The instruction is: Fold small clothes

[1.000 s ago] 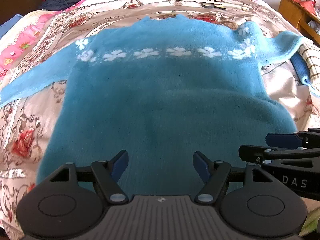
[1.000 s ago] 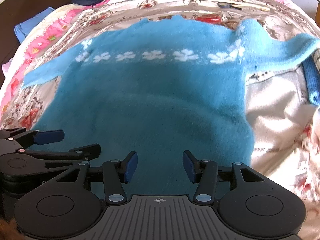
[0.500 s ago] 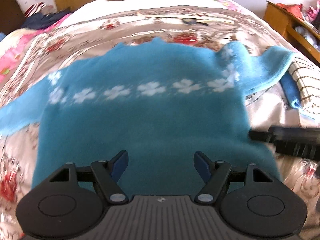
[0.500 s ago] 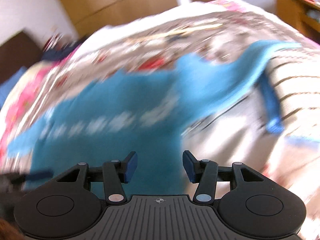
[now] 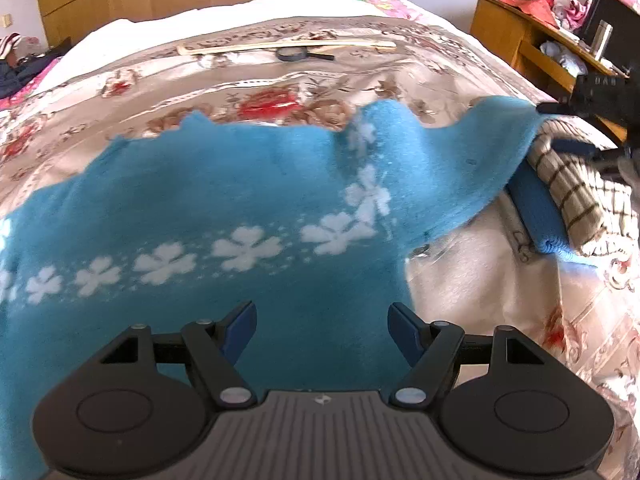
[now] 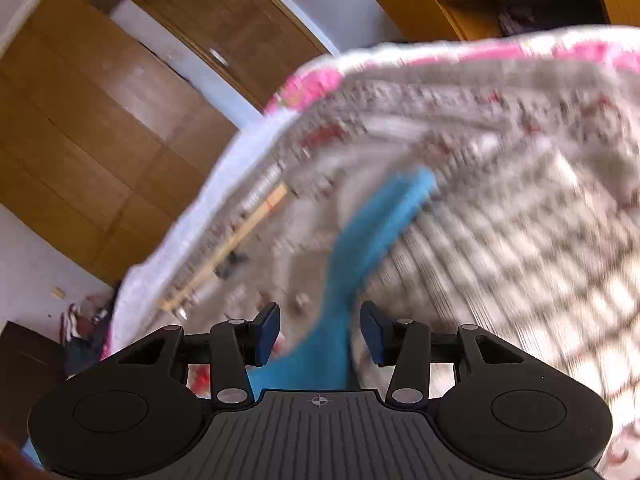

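Observation:
A blue sweater (image 5: 224, 200) with a band of white flowers lies flat on the floral bedspread (image 5: 280, 80). Its right sleeve (image 5: 480, 160) stretches out to the right, its end resting on a checked cloth (image 5: 576, 204). My left gripper (image 5: 322, 330) is open and empty, low over the sweater's right body. My right gripper (image 6: 320, 330) is open, tilted, with the blue sleeve (image 6: 372, 232) running between its fingers without being clamped. The right gripper also shows in the left wrist view (image 5: 588, 128) at the sleeve's end. The right wrist view is blurred.
A folded blue item (image 5: 540, 216) lies under the checked cloth. A wooden stick (image 5: 288, 46) and a magnifying glass (image 5: 296, 54) lie at the far side of the bed. A wooden desk (image 5: 532, 40) stands at the right, wardrobe doors (image 6: 120, 120) behind.
Both grippers moved right. My right gripper swung out from beside the left one to the end of the right sleeve and tilted. My left gripper shifted toward the sweater's right side.

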`<state>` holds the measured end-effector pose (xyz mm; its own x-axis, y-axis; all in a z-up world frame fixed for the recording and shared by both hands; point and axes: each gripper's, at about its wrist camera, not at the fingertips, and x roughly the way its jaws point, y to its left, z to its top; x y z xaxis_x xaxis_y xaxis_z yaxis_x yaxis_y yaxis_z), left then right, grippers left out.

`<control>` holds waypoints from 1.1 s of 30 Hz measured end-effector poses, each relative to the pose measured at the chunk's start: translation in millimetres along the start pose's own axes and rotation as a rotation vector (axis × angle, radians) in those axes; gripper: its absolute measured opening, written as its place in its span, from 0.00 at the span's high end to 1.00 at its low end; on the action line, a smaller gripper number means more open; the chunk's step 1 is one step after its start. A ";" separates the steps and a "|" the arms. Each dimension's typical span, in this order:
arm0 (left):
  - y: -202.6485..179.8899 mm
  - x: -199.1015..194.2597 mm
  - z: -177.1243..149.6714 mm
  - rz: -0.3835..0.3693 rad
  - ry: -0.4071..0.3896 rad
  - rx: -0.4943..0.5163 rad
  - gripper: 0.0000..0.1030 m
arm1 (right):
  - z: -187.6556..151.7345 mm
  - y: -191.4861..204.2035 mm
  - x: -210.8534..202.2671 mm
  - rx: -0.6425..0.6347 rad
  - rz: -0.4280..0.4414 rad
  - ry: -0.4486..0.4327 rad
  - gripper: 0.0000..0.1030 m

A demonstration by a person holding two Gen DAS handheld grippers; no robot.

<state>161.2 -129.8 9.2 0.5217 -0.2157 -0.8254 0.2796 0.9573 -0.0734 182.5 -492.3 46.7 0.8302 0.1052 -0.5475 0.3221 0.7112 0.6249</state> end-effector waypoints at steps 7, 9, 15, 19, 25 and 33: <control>-10.7 10.5 -2.9 -0.024 0.008 0.021 0.21 | 22.5 -10.7 23.6 -0.049 -0.185 -0.056 0.55; -11.9 13.6 -5.5 -0.026 0.016 0.018 0.21 | 29.5 -20.3 38.2 -0.033 -0.195 -0.064 0.55; -17.0 19.8 -5.4 -0.022 0.024 0.016 0.21 | 44.1 -27.8 68.9 -0.004 -0.164 -0.058 0.56; -15.8 21.9 -4.6 -0.029 0.037 0.002 0.21 | 39.4 -19.1 72.3 -0.034 -0.183 -0.035 0.87; 3.2 11.6 -9.8 -0.033 0.026 -0.043 0.21 | 5.8 53.8 43.2 -0.163 0.002 -0.033 0.90; 73.9 -30.8 -44.4 0.065 -0.033 -0.121 0.21 | -124.3 233.4 58.7 -0.500 0.321 0.154 0.91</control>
<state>130.0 -43.9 4.3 0.5620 -0.1571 -0.8121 0.1463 0.9852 -0.0894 249.8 -233.7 91.2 0.7630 0.4412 -0.4724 -0.2170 0.8632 0.4558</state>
